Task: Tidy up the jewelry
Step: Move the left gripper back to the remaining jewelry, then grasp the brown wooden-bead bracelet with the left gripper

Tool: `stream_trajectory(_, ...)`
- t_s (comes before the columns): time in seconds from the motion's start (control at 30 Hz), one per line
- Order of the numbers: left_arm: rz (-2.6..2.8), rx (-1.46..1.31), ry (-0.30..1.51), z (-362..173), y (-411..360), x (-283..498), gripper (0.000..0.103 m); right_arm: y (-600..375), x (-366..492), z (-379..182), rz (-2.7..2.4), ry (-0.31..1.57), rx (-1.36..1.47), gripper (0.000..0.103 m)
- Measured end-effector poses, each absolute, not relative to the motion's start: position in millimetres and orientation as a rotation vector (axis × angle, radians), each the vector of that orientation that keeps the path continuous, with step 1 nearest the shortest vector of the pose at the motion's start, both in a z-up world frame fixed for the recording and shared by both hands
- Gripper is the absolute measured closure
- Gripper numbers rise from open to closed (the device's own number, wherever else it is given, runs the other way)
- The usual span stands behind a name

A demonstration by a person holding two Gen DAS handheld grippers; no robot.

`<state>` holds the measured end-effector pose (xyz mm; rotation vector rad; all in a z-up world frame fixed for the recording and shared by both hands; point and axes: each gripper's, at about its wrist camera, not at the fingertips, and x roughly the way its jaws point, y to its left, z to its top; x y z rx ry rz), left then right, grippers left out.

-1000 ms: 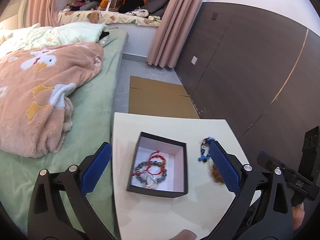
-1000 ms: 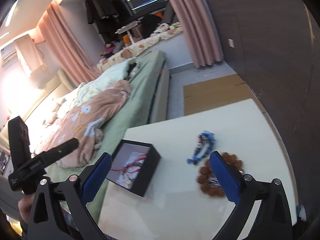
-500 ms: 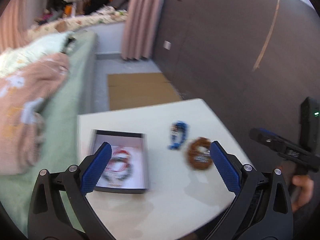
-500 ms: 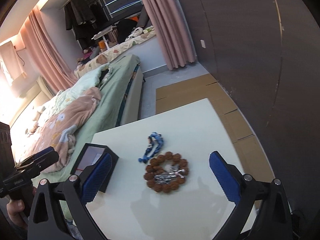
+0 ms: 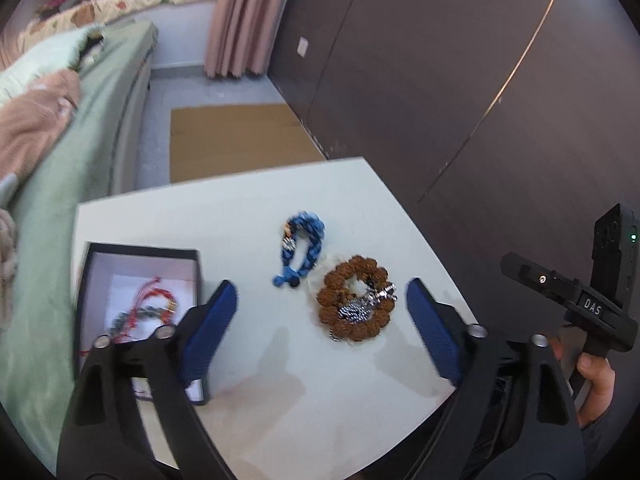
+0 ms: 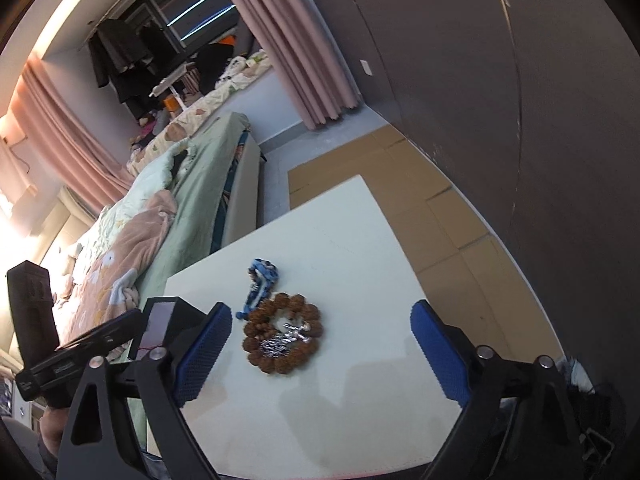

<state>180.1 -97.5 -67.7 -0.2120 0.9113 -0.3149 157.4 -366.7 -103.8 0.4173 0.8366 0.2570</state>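
Note:
A brown bead bracelet [image 5: 354, 304] with a silver charm lies on the white table [image 5: 248, 208]; it also shows in the right wrist view [image 6: 282, 338]. A blue braided bracelet [image 5: 302, 246] lies just behind it, also seen from the right wrist [image 6: 260, 280]. A black open box [image 5: 138, 312] at the table's left holds red and grey-green bracelets; only its corner [image 6: 164, 320] shows in the right wrist view. My left gripper [image 5: 322, 340] is open and empty above the brown bracelet. My right gripper [image 6: 322, 352] is open and empty, just right of it.
A bed with green sheet [image 5: 60, 200] and pink blanket [image 6: 132, 248] runs along the table's left side. A dark panelled wall [image 5: 460, 80] stands to the right. Flat cardboard [image 5: 236, 140] lies on the floor beyond the table.
Both grippers have swung right, from the box toward the two loose bracelets, and moved closer to the table. Both stay open. The jewelry has not moved.

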Motion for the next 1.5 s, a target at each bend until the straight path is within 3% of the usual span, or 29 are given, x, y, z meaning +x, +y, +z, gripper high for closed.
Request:
stream_trajectory(0.17, -0.339, -0.254, 0.964, -99.0, -106.3, 191.3, 0.030, -372.7, 160.6, -114.0, 0.237, 0.869, 0.446, 0.023)
stream_trajectory(0.3, -0.354, -0.249, 1.025, -124.7, -119.1, 200.1, 0.043, -369.4, 163.6, -117.7, 0.244, 0.887, 0.452, 0.027)
stream_trajectory(0.6, -0.361, -0.267, 1.067, -150.8, -129.0, 208.7, 0.046, -363.8, 168.7, -125.2, 0.258, 0.914, 0.442, 0.029)
stream_trajectory(0.67, -0.358, -0.270, 1.077, -155.5, -130.6, 210.1, 0.061, -363.2, 170.2, -125.7, 0.258, 0.915, 0.443, 0.029)
stream_trajectory(0.73, -0.355, -0.276, 1.094, -160.4, -131.0, 212.3, 0.082, -361.7, 171.1, -126.8, 0.259, 0.918, 0.440, 0.029)
stream_trajectory(0.77, -0.343, -0.269, 1.101, -161.7, -130.4, 212.1, 0.083, -360.0, 171.7, -127.7, 0.261, 0.922, 0.438, 0.029)
stream_trajectory(1.5, -0.484, -0.347, 0.877, -65.9, -91.8, 178.7, 0.085, -315.2, 178.1, -134.2, 0.286, 0.968, 0.374, 0.036)
